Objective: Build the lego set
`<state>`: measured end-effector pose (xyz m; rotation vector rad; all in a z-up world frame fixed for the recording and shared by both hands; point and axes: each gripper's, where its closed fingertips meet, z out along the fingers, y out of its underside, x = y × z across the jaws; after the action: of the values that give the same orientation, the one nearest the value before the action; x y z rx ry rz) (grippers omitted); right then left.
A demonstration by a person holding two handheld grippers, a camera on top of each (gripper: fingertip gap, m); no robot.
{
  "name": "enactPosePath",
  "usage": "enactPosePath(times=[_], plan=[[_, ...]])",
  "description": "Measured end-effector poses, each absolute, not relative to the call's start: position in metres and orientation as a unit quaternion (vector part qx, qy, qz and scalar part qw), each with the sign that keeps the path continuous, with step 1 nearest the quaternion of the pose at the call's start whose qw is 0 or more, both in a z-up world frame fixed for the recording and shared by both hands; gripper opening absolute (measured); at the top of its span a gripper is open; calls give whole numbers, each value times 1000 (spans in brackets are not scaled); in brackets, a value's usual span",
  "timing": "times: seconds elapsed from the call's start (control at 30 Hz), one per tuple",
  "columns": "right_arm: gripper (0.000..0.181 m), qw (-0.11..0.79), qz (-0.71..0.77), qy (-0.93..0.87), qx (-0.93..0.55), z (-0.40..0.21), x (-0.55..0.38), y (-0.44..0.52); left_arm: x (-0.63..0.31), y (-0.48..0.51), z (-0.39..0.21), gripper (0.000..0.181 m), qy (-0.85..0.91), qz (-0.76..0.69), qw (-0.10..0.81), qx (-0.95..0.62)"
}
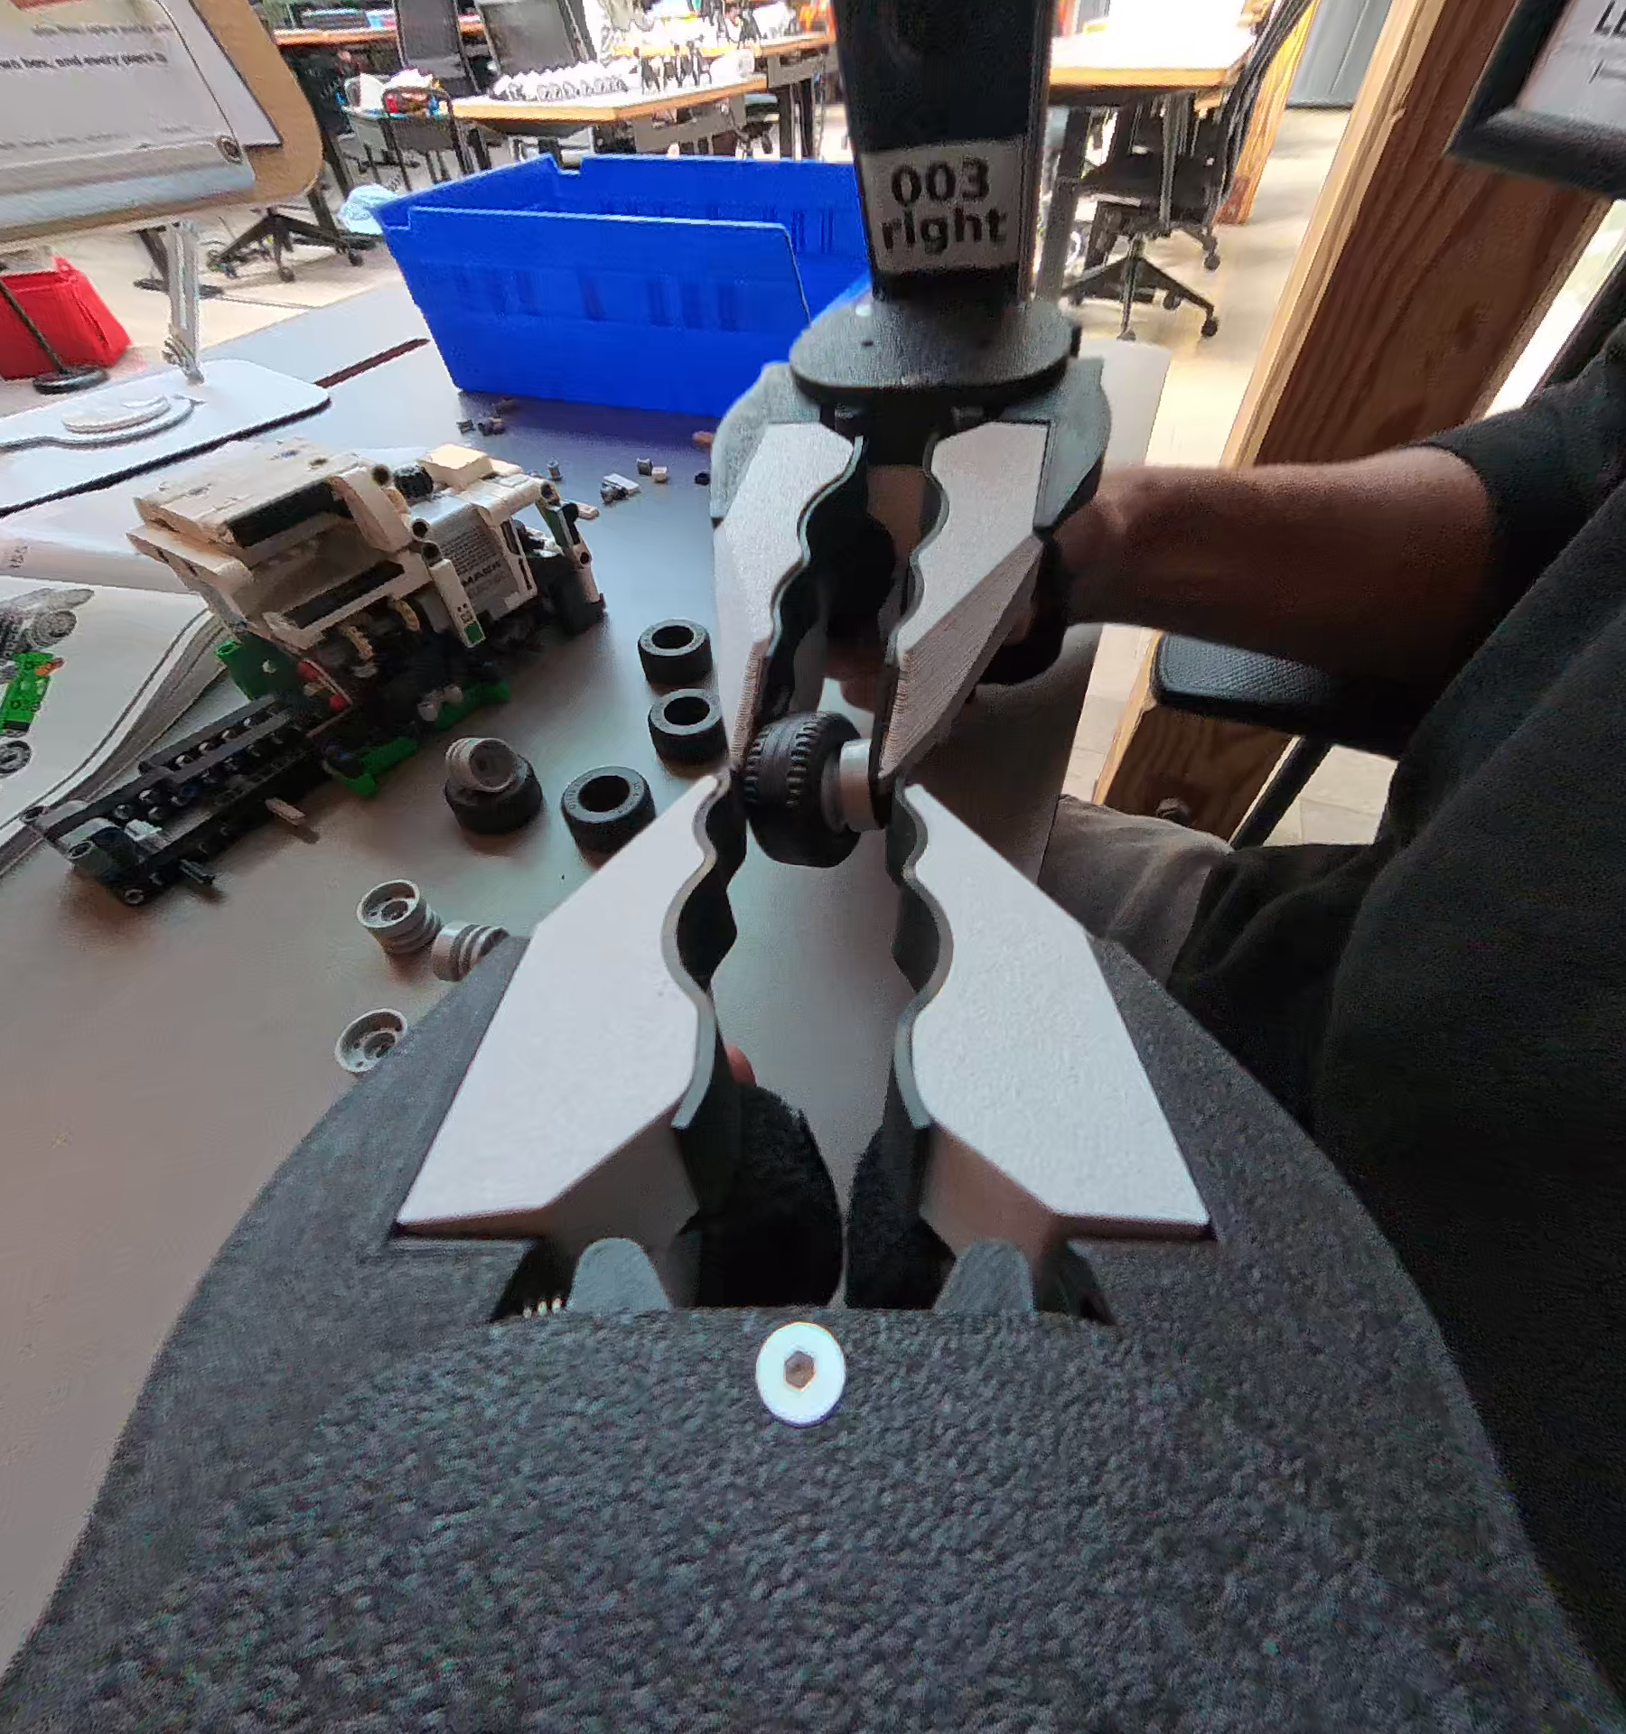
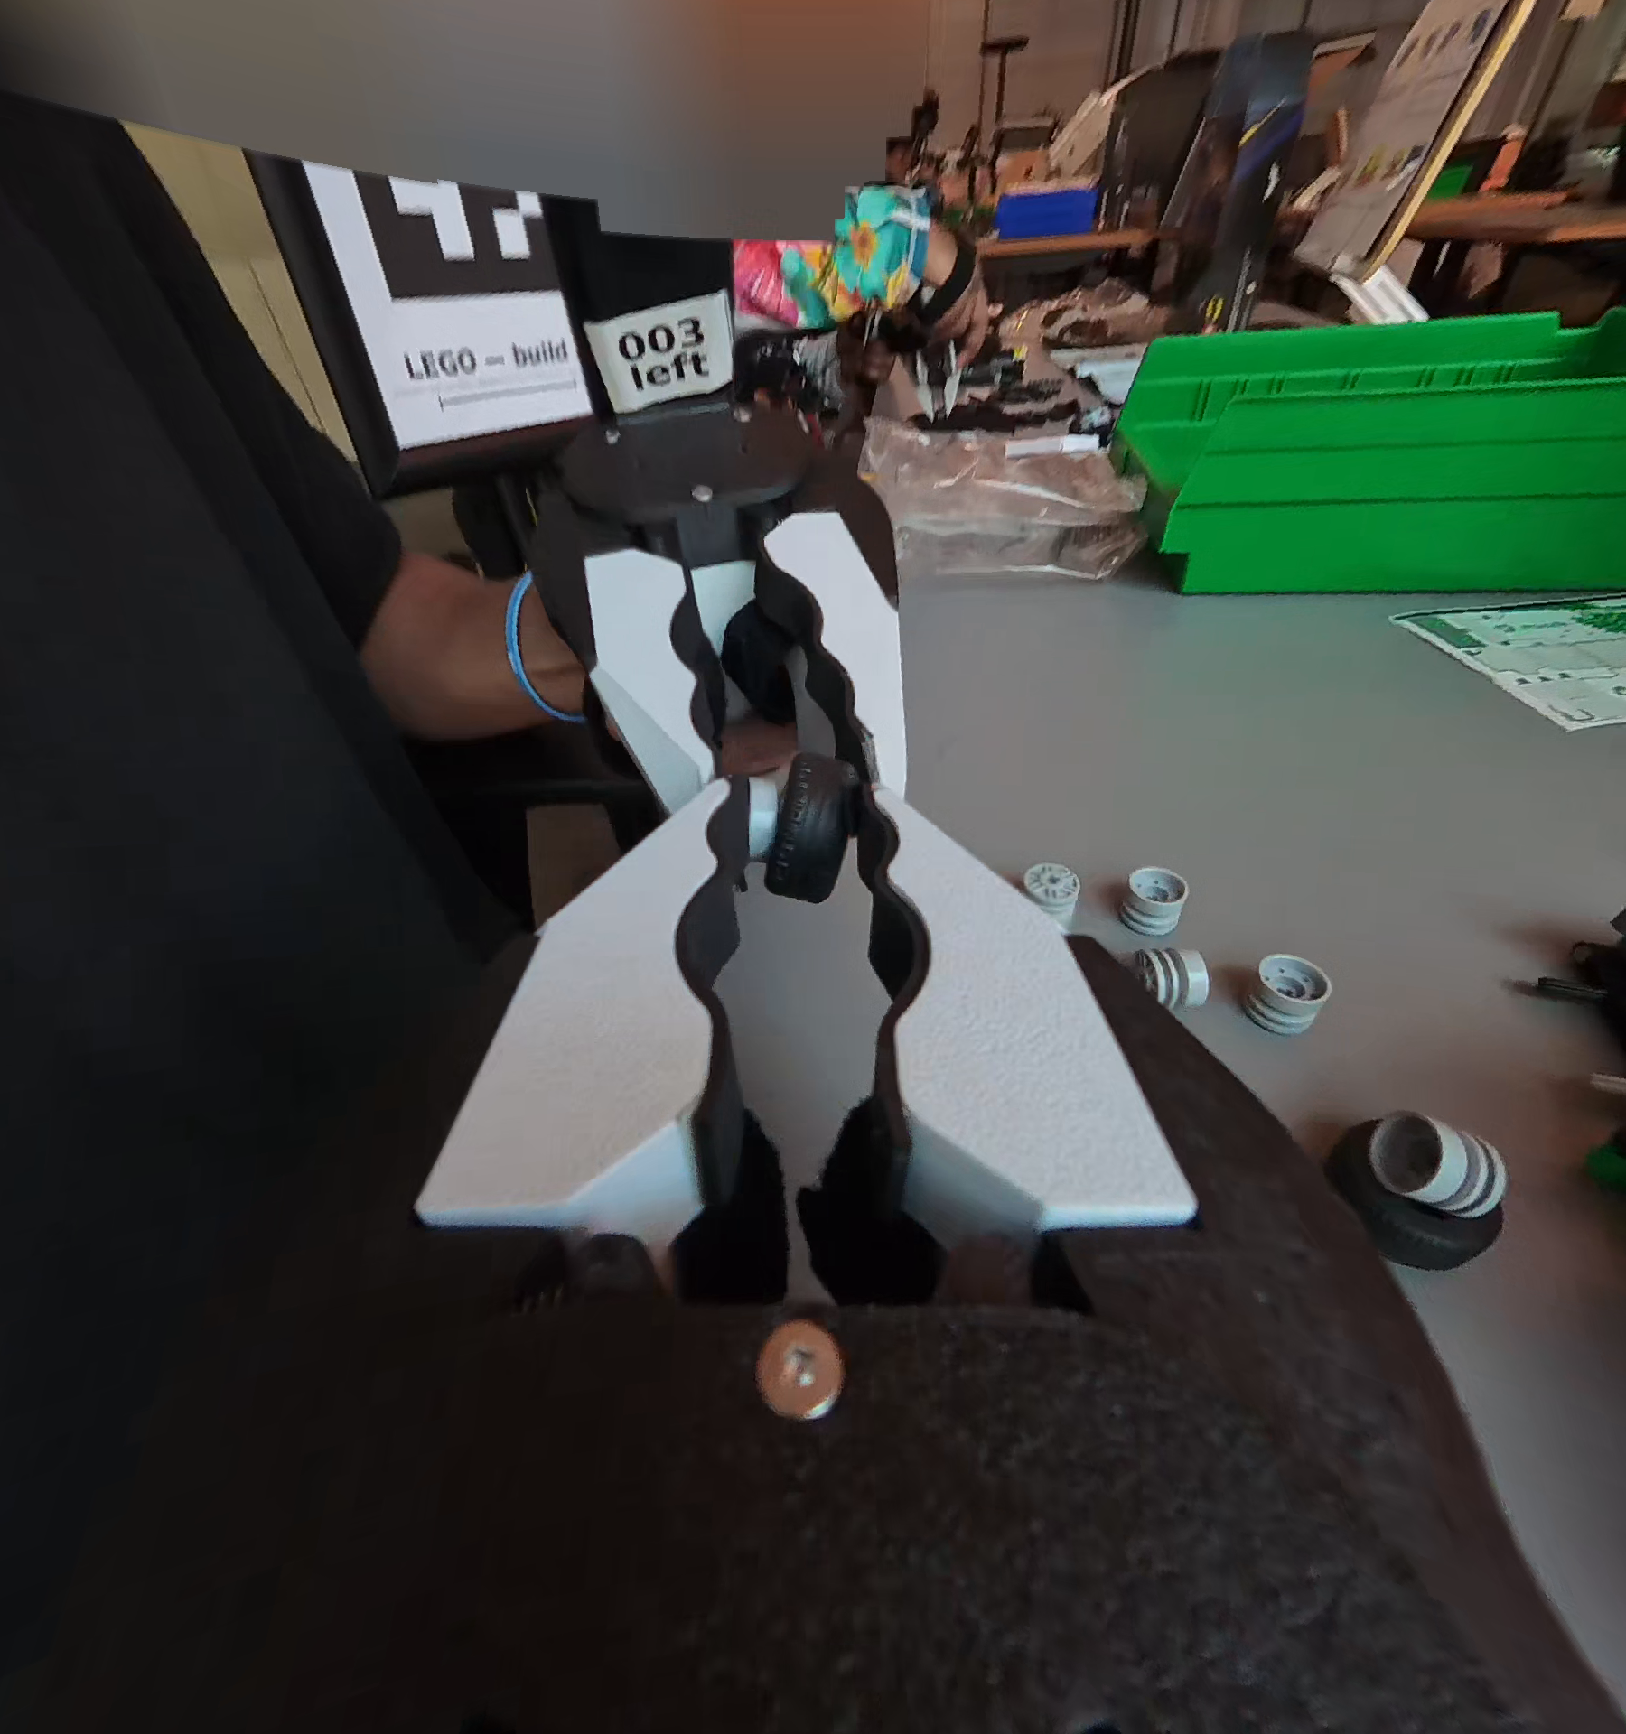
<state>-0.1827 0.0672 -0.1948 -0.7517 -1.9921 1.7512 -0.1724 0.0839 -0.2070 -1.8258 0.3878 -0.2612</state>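
A black tyre (image 1: 790,793) with a grey rim (image 1: 854,783) partly pushed into it hangs in the air above the table edge. My left gripper (image 1: 814,798) and my right gripper (image 1: 819,755) meet tip to tip, and both pinch this wheel across its width. In the right wrist view the tyre (image 2: 809,840) and rim (image 2: 760,814) sit between my right gripper's (image 2: 800,802) tips, with the left gripper (image 2: 790,765) opposite. The half-built white truck (image 1: 359,582) and a black chassis frame (image 1: 171,807) lie to the left on the table.
Loose black tyres (image 1: 673,652) and grey rims (image 1: 396,915) lie on the grey table, with a rim resting on a tyre (image 2: 1419,1182). An instruction booklet (image 1: 40,694) lies at the left. A blue bin (image 1: 603,281), a green bin (image 2: 1400,450) and a plastic bag (image 2: 997,497) stand farther back. Only a small space, under 4 cm, lies between the two pairs of fingers. Both grippers' tips are roughly 20 cm from the half-built white truck (image 1: 359,582).
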Motion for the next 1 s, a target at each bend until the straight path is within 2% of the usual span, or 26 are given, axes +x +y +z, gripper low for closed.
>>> enactPosePath(times=[0.07, 0.13, 0.23, 0.27, 0.33, 0.37, 0.4, 0.47, 0.6, 0.67, 0.87, 0.93, 1.0], plan=[[22, 185, 596, -738, -257, -197, -181, 68, -173, 84, -210, 27, 179, -89, 586, -785], [40, 183, 600, -726, -281, -187, -184, 76, -186, 85, -209, 26, 178, -31, 594, -784], [36, 124, 662, -657, -339, -168, -186, 91, -205, 85, -201, 26, 200, 93, 618, -754], [30, 94, 672, -627, -383, -171, -194, 96, -204, 84, -193, 26, 214, 124, 634, -733], [49, -27, 708, -577, -407, -176, -196, 87, -199, 85, -182, 26, 244, 185, 650, -695], [49, -91, 716, -552, -417, -179, -196, 81, -199, 86, -180, 26, 253, 216, 647, -686], [48, -141, 726, -533, -410, -179, -194, 76, -198, 88, -181, 26, 265, 239, 640, -680], [37, -181, 735, -511, -408, -181, -193, 69, -194, 93, -185, 26, 291, 266, 627, -672], [31, -180, 722, -515, -426, -185, -196, 71, -193, 99, -189, 26, 304, 286, 612, -672], [31, -155, 689, -563, -428, -196, -193, 67, -188, 104, -197, 32, 310, 265, 599, -689], [32, -172, 707, -525, -441, -192, -198, 76, -190, 113, -201, 26, 272, 183, 587, -740], [31, -161, 716, -512, -447, -191, -201, 79, -194, 115, -198, 25, 271, 231, 584, -730], [31, -164, 726, -483, -461, -188, -204, 85, -201, 116, -190, 31, 264, 293, 582, -711]])
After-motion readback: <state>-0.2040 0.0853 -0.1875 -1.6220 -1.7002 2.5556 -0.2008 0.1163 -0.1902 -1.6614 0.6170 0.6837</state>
